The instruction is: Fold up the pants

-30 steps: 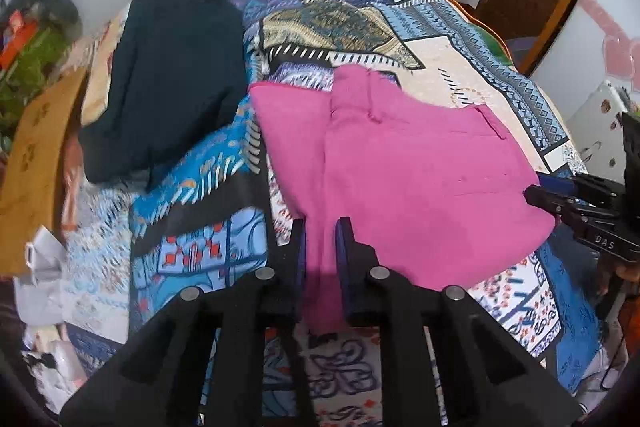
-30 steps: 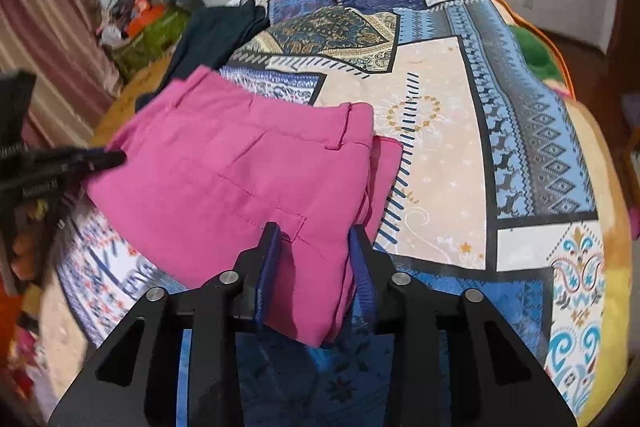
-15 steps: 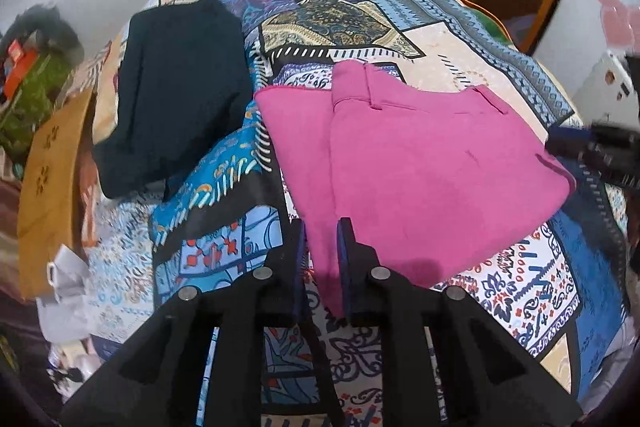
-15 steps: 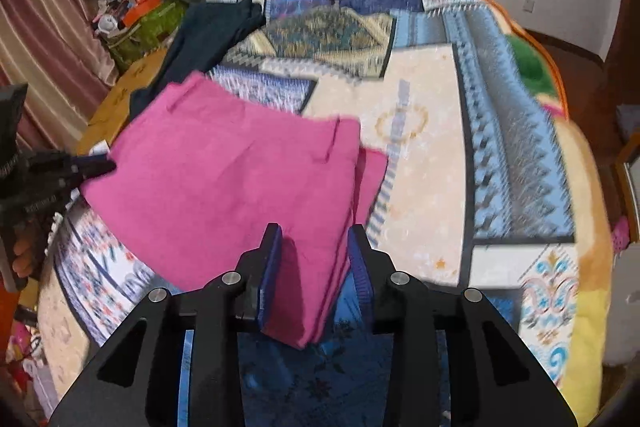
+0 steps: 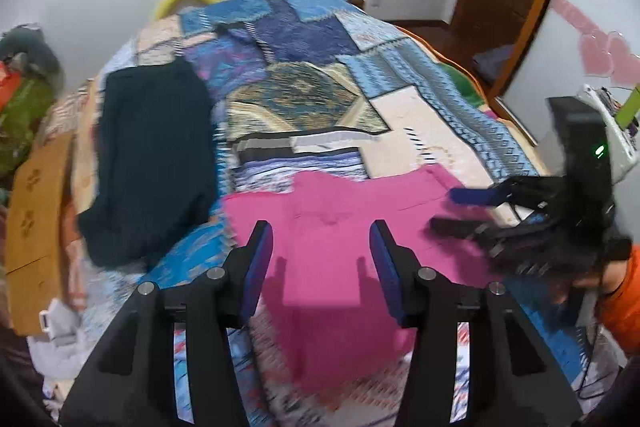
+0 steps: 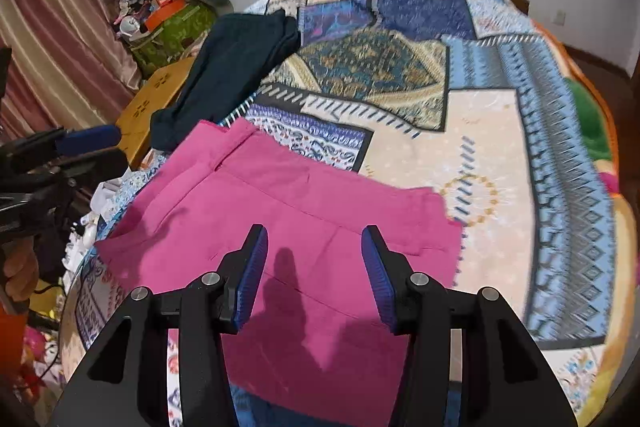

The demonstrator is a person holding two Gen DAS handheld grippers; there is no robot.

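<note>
Left wrist view shows the left hand-held gripper [image 5: 321, 243] with its jaws spread wide and nothing between them, poised above the pink pants [image 5: 340, 251]. The pants lie folded into a compact, roughly rectangular stack on the patchwork bedspread [image 5: 304, 99], near the bed's close edge. To the right in this view the right hand-held gripper [image 5: 460, 211] reaches in over the pants' right side, blurred, its two fingers parted and empty. A dark navy garment [image 5: 152, 155] lies on the bedspread to the left of the pants, apart from them.

From the right wrist view, the right hand-held gripper [image 6: 314, 259] is likewise wide open and holds nothing, with the pink pants [image 6: 280, 227] spread beneath and ahead of it; the waistband end points toward the far left. The left hand-held gripper [image 6: 92, 147] shows at the left edge, off the pants' left corner. The dark navy garment [image 6: 236, 67] lies beyond the pants, with its near end just beside their far corner. A wooden stool [image 6: 156, 107] stands beside the bed.
</note>
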